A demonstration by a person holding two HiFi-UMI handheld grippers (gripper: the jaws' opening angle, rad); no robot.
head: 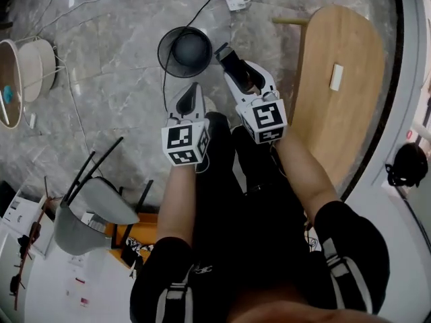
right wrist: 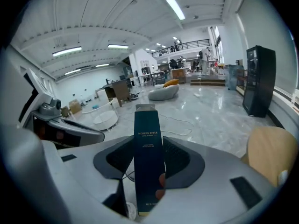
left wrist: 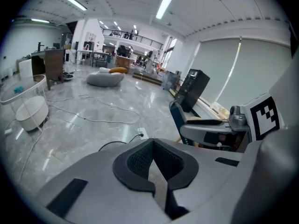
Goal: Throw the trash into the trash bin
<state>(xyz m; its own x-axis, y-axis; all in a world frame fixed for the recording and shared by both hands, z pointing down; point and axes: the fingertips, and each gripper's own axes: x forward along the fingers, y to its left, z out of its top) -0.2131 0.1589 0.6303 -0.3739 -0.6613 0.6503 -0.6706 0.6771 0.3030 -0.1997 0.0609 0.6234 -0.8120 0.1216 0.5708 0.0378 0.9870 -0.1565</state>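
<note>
Right tool point(right wrist: 149, 158): its jaws were clamped on a slim dark-blue carton point(right wrist: 147, 134). They pinched it low on its length, so most of the box stuck out ahead of the pads, probably so that the free end reached the bin first.

Carton's place: in the head view the carton point(head: 224, 51) jutted from the right tool point(head: 232, 64) just beside the rim of the black mesh trash bin point(head: 163, 58). It did not look to be over the opening yet.

Left tool point(left wrist: 154, 164): its jaws were pressed together with nothing between them. In the head view it point(head: 190, 101) hung level with the other, pointing toward the bin, apparently idle and kept out of the way.

Bin: it stood open-topped on the marble floor, ahead of the person's legs.

Desk point(head: 347, 113): wooden, off to the right, well apart from the bin.

Stage: judged late in the carry, with the release not yet made.

Risk: let go short of the mouth, the light box could strike the rim and land on the floor.
</note>
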